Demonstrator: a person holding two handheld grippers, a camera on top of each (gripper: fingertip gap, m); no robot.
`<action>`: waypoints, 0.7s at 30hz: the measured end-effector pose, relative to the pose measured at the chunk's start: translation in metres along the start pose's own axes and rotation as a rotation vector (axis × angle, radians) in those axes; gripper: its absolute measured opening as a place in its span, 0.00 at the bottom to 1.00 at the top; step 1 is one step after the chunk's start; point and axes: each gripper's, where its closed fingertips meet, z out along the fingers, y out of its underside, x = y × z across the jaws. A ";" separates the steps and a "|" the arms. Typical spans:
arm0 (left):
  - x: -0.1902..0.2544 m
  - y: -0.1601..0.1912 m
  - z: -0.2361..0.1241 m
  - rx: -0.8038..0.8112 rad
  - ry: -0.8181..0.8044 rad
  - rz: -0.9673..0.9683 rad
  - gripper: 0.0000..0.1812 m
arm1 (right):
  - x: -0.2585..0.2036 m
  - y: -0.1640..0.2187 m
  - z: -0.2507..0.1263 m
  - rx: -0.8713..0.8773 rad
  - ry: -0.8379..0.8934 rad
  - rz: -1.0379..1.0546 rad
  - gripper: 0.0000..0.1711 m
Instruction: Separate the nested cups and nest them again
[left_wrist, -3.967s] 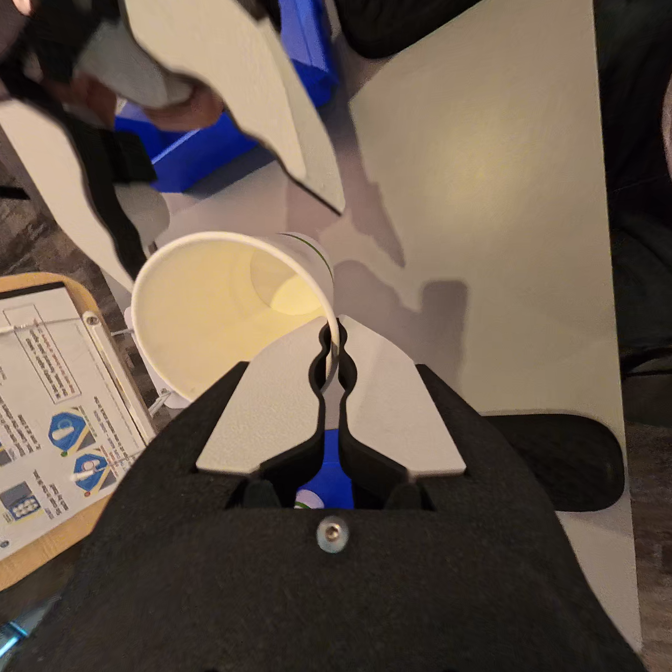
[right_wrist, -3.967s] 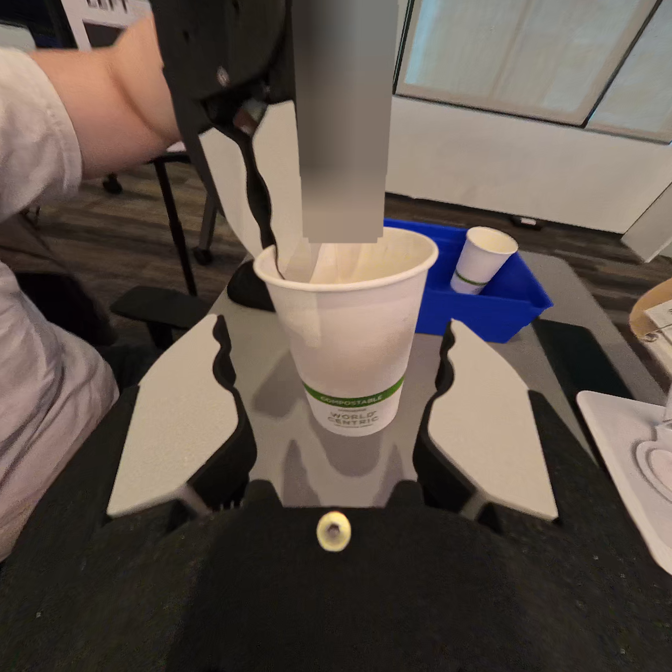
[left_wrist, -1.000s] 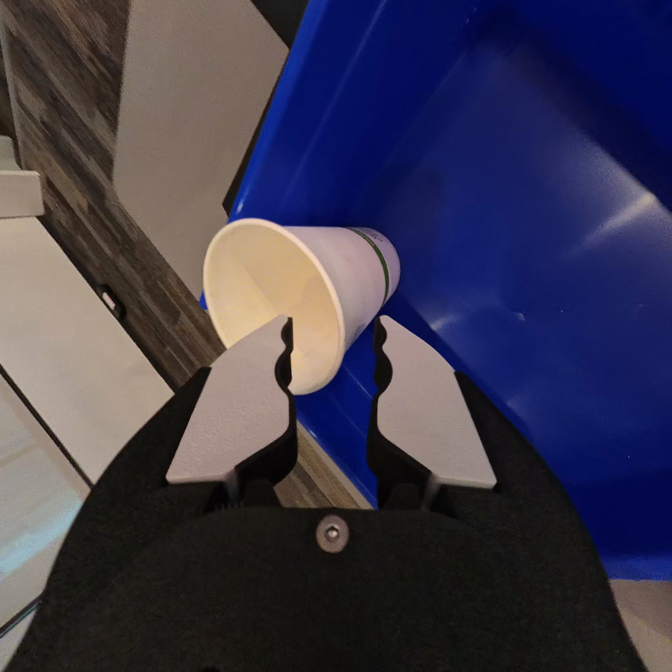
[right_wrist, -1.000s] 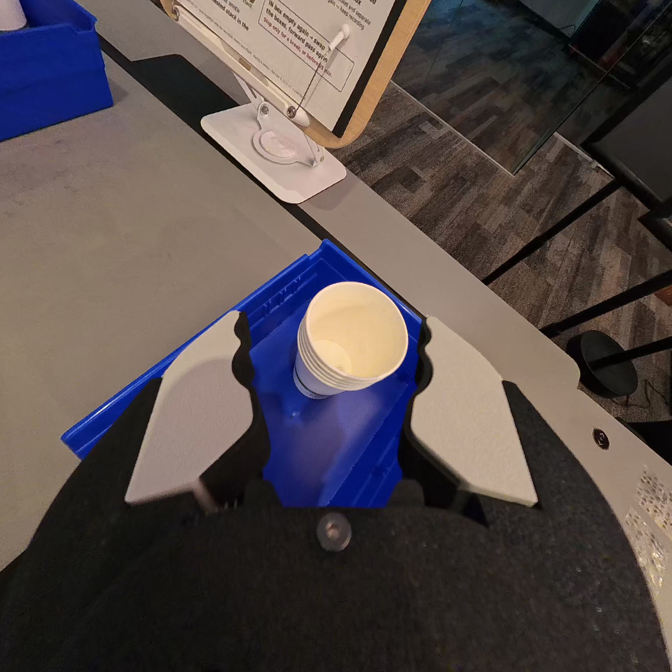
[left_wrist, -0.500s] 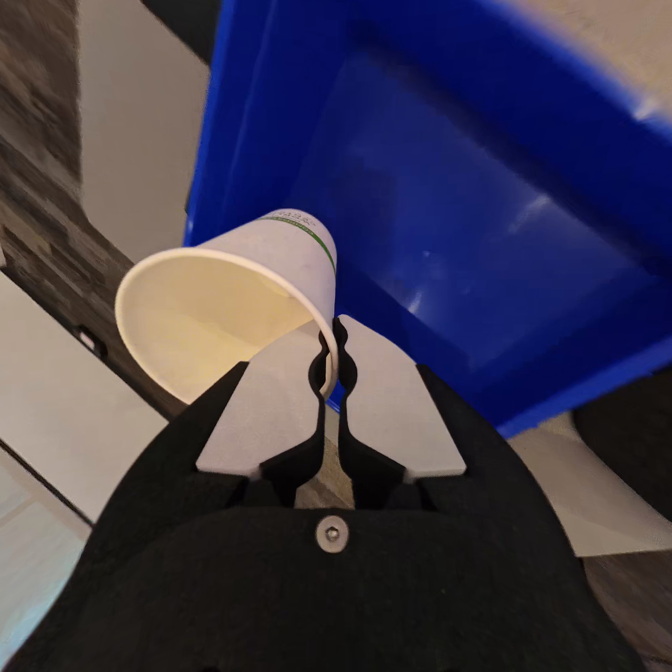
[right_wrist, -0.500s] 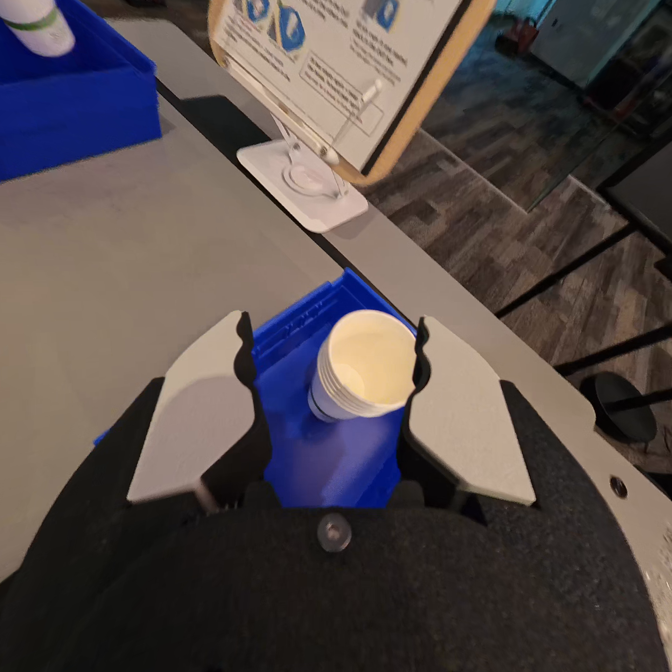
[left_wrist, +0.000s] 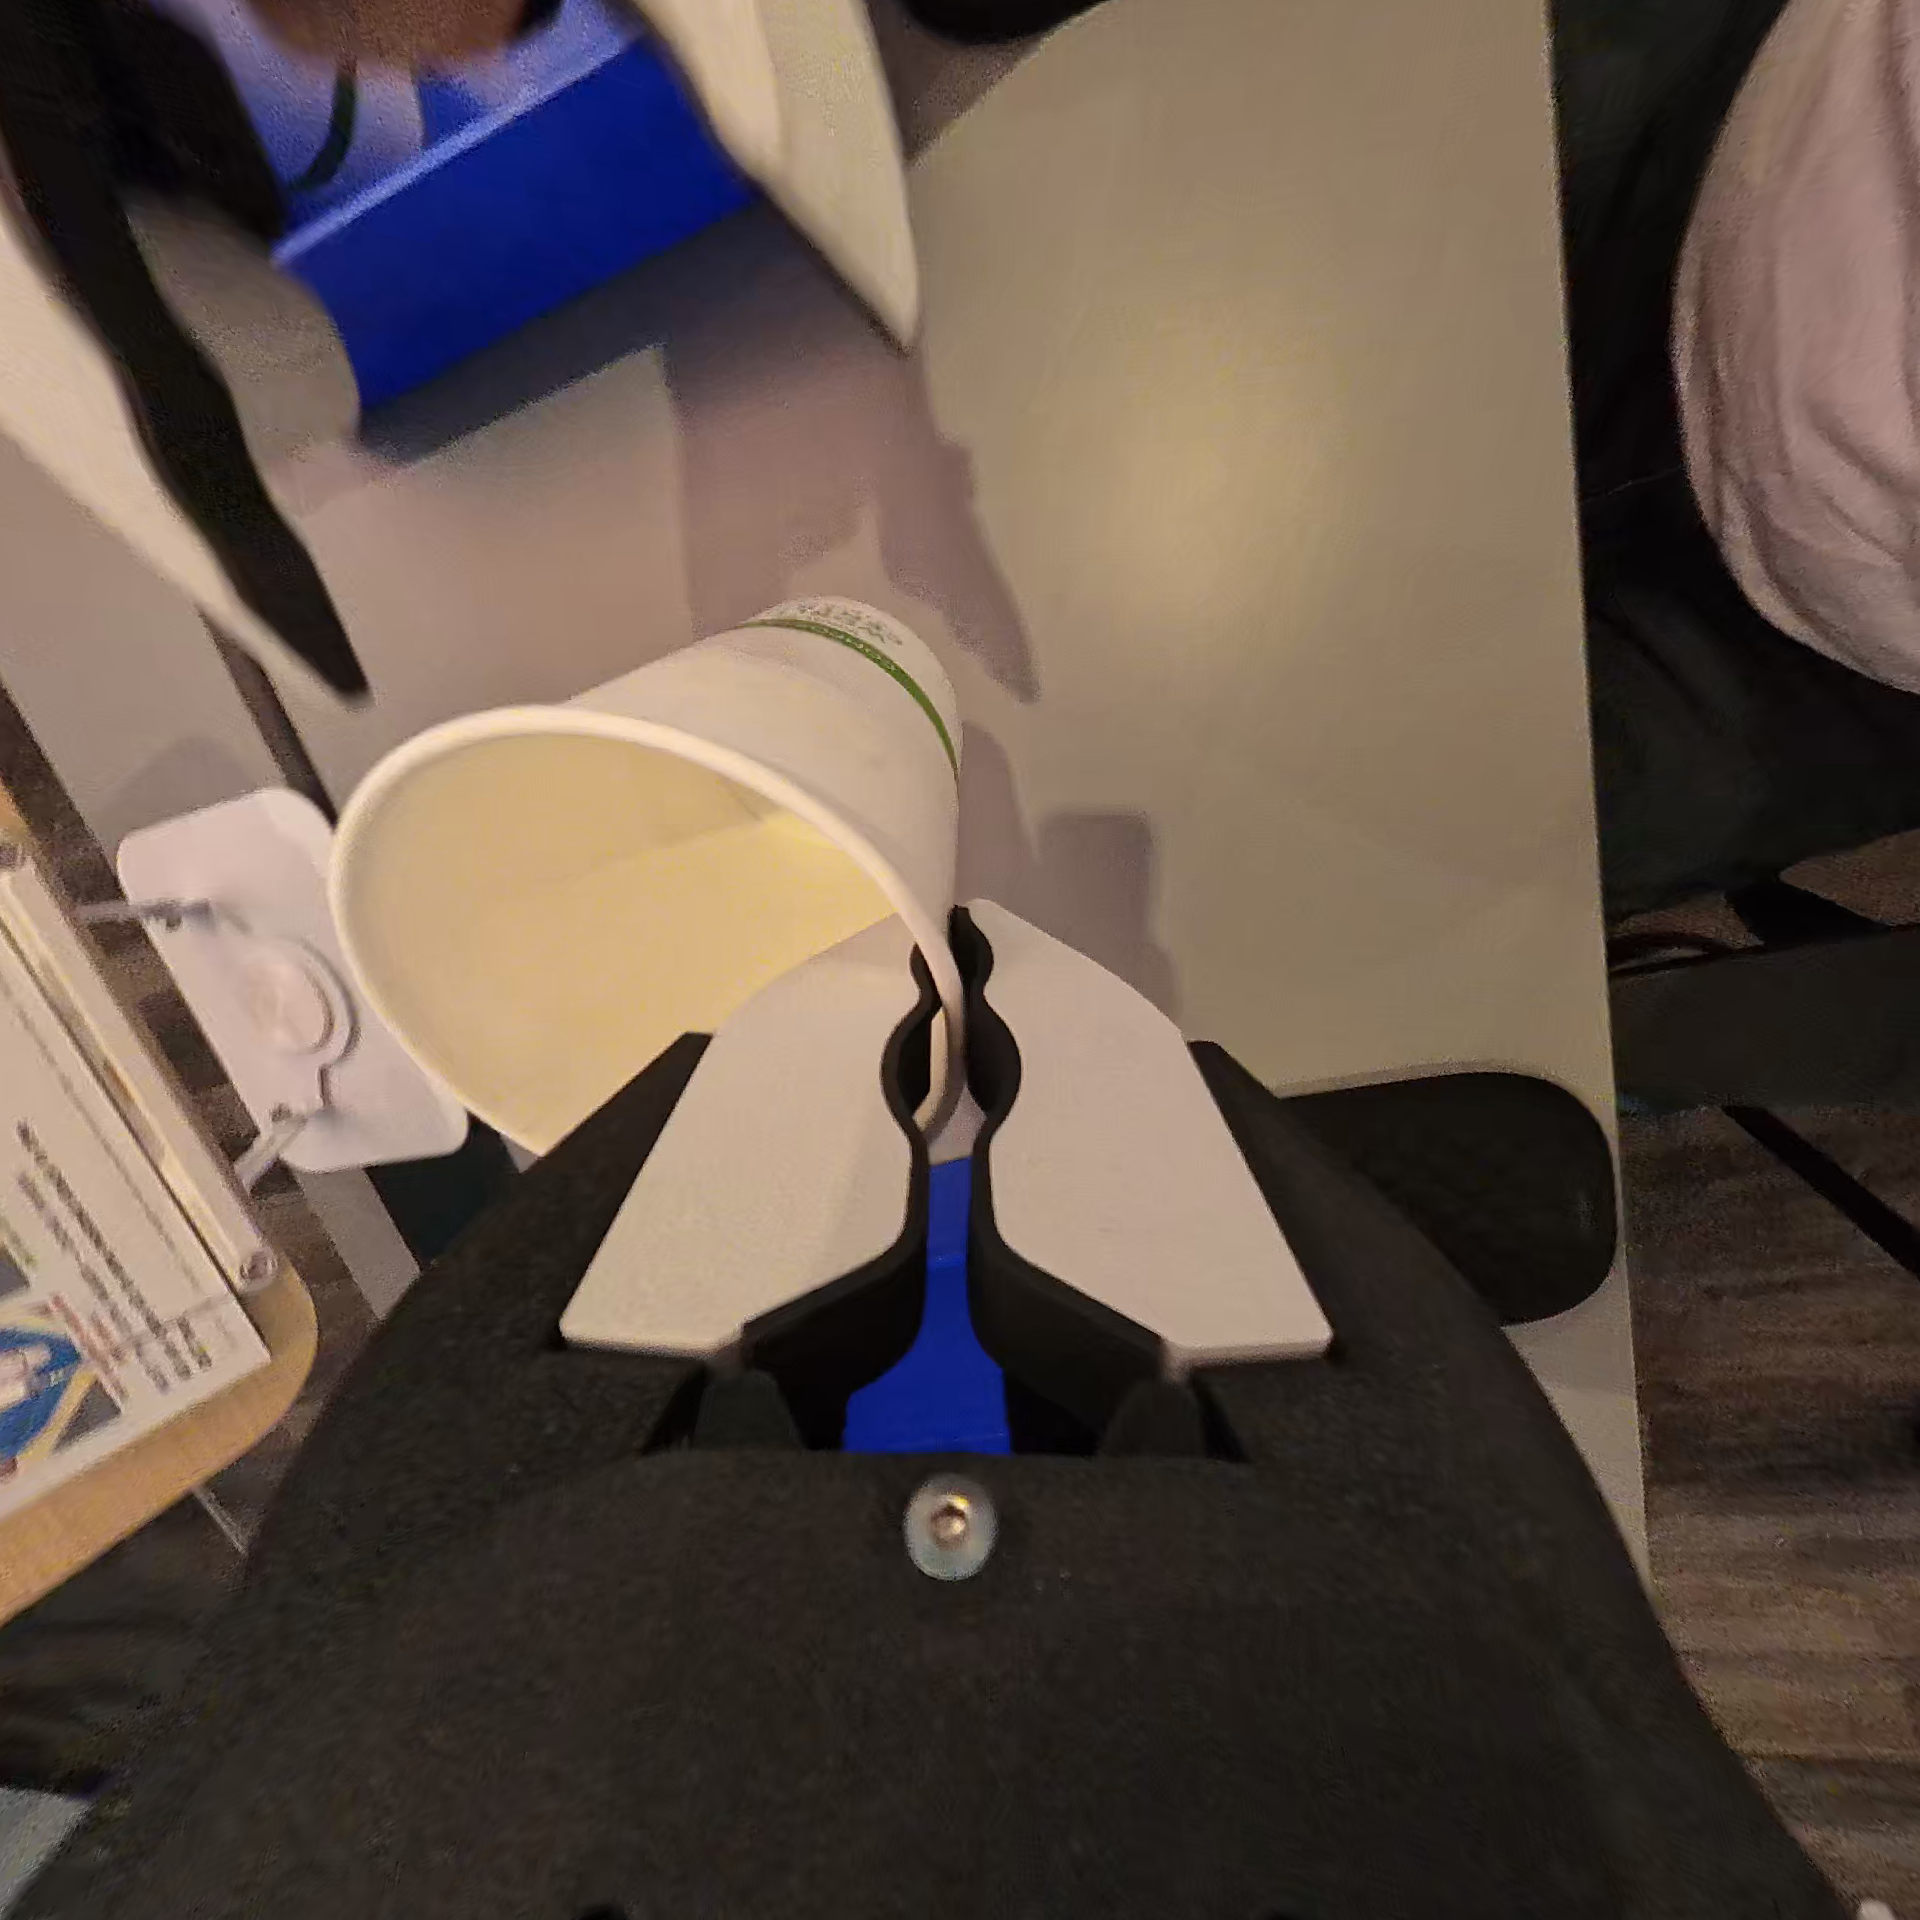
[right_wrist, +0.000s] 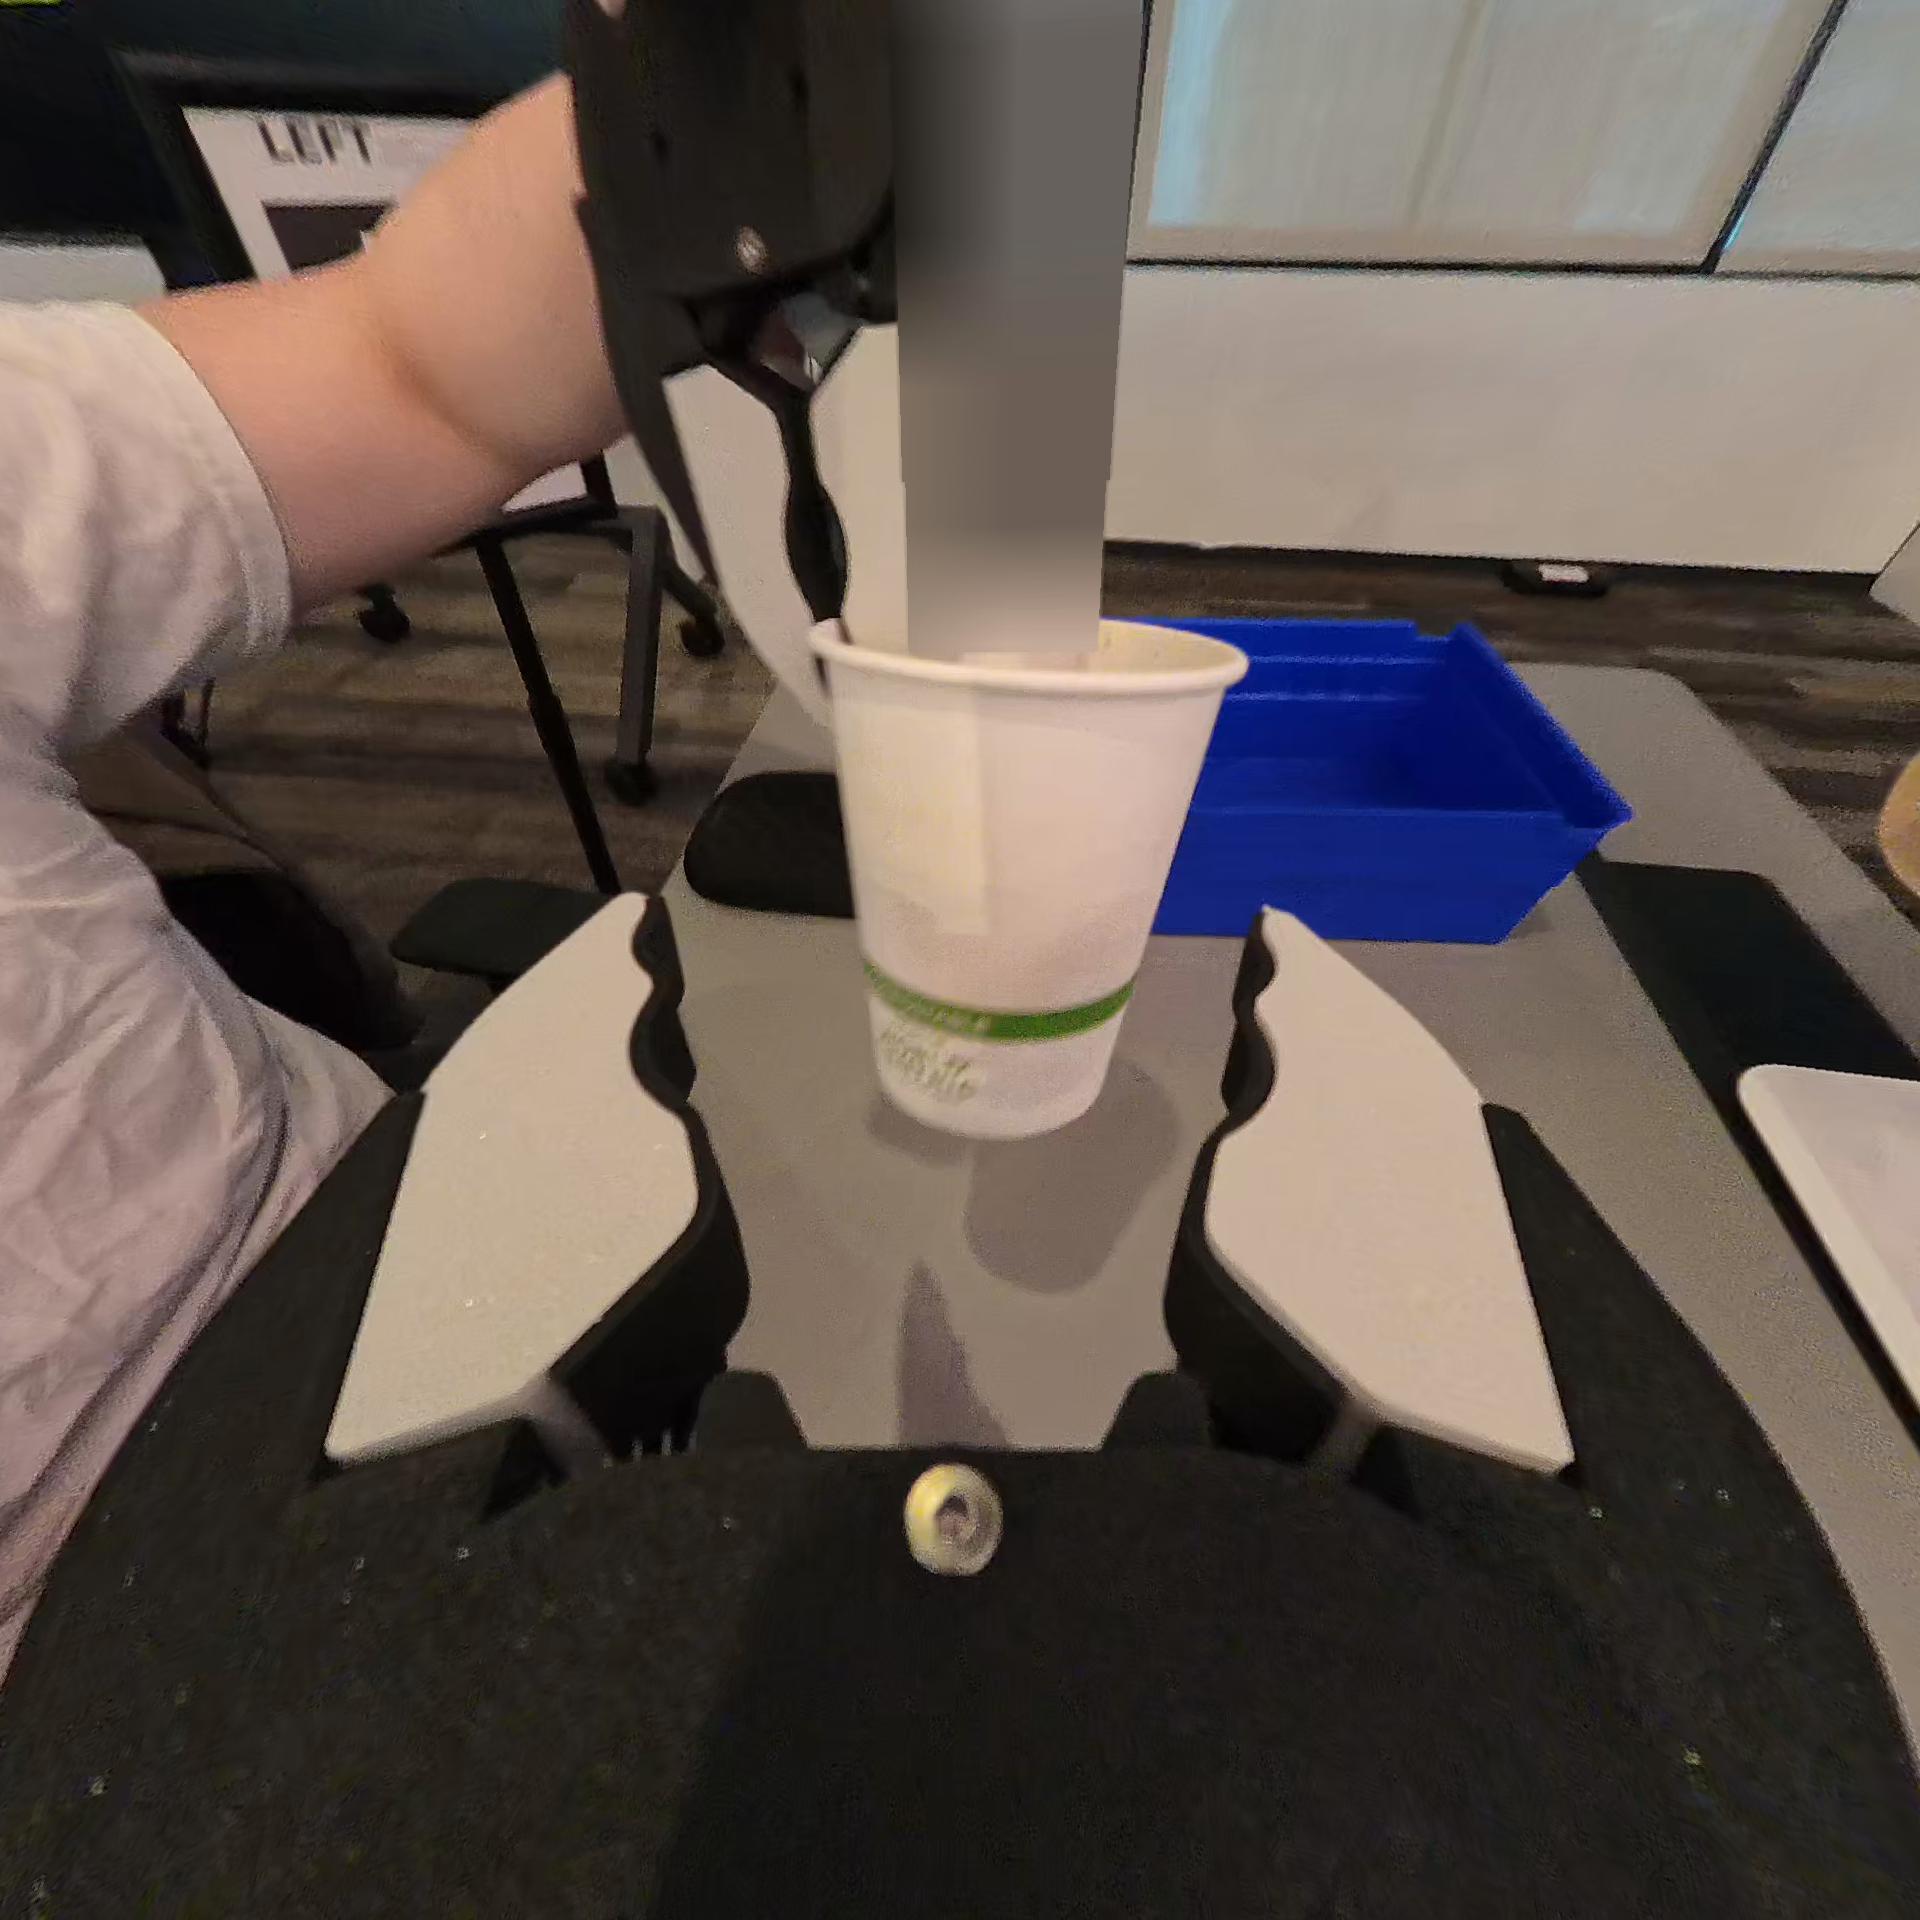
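The grey table (right_wrist: 1403, 1039) fills the middle of the right wrist view, and on it, right of centre toward the back, sits a blue bin (right_wrist: 1382, 790) with nothing visible inside. In front of that bin stands the white paper cup (right_wrist: 992, 883) with its green band, upright, base at or just above the tabletop, dead centre of frame. The left gripper (right_wrist: 831, 613) comes down from the top of frame, a person's bare forearm (right_wrist: 416, 384) behind it, and pinches the cup's rim at its left edge. Low in the frame, the right gripper (right_wrist: 951, 997) has its jaws spread wide, either side of the cup and short of it, touching nothing.

Switch to the left wrist view and the pinch is plain: the left gripper (left_wrist: 951, 992) has its tongs clamped on the cup's (left_wrist: 665, 873) rim wall, one finger inside, one outside, and the cup's pale empty interior faces the lens. Only this view shows a second strip of blue bin (left_wrist: 925, 1351) through the gap behind the fingers, a white stand base (left_wrist: 281, 966) at centre left, and a wood-edged instruction board (left_wrist: 125, 1340) at lower left. The right gripper's grey fingers (left_wrist: 810, 135) loom blurred across the top.

Room, right wrist view only: dark wood-pattern floor, a white wall with windows at the top, a rolling chair base at left.
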 end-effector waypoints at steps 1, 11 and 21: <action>0.003 -0.005 0.003 -0.004 0.011 0.015 0.00 | 0.000 0.004 0.007 -0.014 -0.003 -0.001 0.59; 0.018 -0.019 0.019 -0.049 0.064 0.072 0.00 | -0.016 0.022 0.038 -0.092 -0.118 0.031 0.54; 0.018 -0.022 0.020 -0.024 0.047 0.055 0.02 | -0.016 0.028 0.041 -0.119 -0.137 0.021 0.51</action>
